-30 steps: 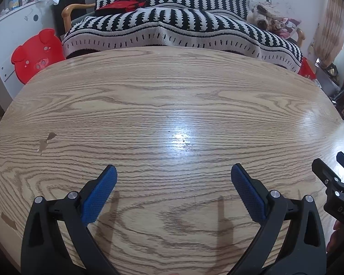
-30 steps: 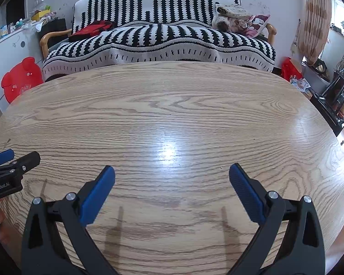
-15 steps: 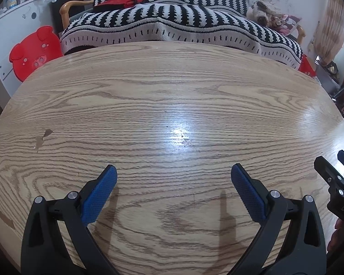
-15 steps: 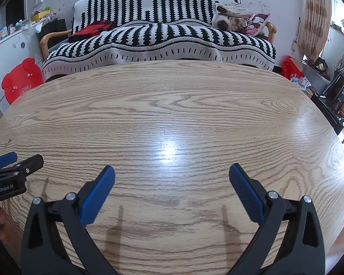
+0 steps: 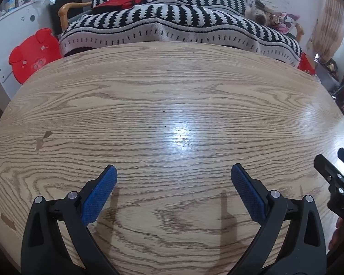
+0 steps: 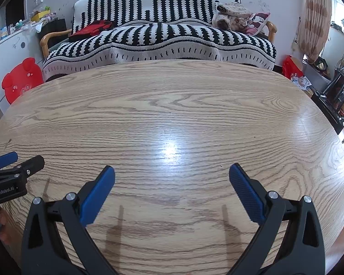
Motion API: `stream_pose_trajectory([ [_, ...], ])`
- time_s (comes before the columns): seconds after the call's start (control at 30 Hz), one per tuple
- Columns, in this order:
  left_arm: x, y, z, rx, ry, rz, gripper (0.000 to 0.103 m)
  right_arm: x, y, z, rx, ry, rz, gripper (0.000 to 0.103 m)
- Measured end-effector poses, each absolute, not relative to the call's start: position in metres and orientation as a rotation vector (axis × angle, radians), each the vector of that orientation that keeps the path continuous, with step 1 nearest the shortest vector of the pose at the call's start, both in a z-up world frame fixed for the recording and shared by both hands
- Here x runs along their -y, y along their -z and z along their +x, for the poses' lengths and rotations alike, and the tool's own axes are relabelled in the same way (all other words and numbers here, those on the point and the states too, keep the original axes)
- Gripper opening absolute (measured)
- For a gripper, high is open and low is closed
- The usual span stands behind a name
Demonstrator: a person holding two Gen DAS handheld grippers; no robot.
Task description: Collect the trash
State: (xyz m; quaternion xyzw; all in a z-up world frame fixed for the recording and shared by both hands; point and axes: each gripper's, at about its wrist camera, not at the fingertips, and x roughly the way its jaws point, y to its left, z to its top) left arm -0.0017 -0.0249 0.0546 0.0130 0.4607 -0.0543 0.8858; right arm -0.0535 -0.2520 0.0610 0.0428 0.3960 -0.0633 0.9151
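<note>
Nearest the lens, the left gripper (image 5: 173, 171) hovers low over the wooden table (image 5: 172, 96) with its blue pads (image 5: 98, 194) spread wide apart and nothing between them. The right gripper (image 6: 171, 173) sits the same way in its own view, pads wide apart and empty, with the tip of the other tool showing at the frame's left edge. The two tools are side by side near the table's front edge, both pointing across it.

Compared with a second ago, very little has changed: the left view has tipped slightly, so the table's far edge and the sofa sit a touch differently in frame, while the right view is almost the same. Neither tool has closed or come down onto anything.

Farther out, the tabletop shows only wood grain, a bright glare patch and a couple of small chipped marks (image 5: 42, 138) in the finish. No trash is visible anywhere on it, in either view, and no bin either. Beyond the table are a striped sofa (image 6: 158, 39) and a red pig-shaped stool (image 5: 34, 55) by the wall.

My reading is that the collecting has either not started or is already finished here; the pictures alone cannot settle which.
</note>
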Motion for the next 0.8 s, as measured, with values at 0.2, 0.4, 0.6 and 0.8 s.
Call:
stream_pose_trajectory([
  [0.2, 0.025, -0.051, -0.001, -0.980, 0.097, 0.031, 0.096, 0.251, -0.061, -0.053, -0.817, 0.128, 0.088, 0.096],
  [0.4, 0.015, -0.048, 0.000, -1.009, 0.080, -0.056, 0.097, 0.253, -0.061, -0.053, -0.820, 0.125, 0.093, 0.096],
  [0.6, 0.012, -0.055, -0.003, -0.954, 0.079, -0.057, 0.097, 0.254, -0.061, -0.054, -0.819, 0.127, 0.090, 0.096],
  [0.8, 0.023, -0.059, -0.003, -0.928, 0.079, 0.023, 0.097, 0.254, -0.061, -0.054, -0.822, 0.134, 0.085, 0.096],
])
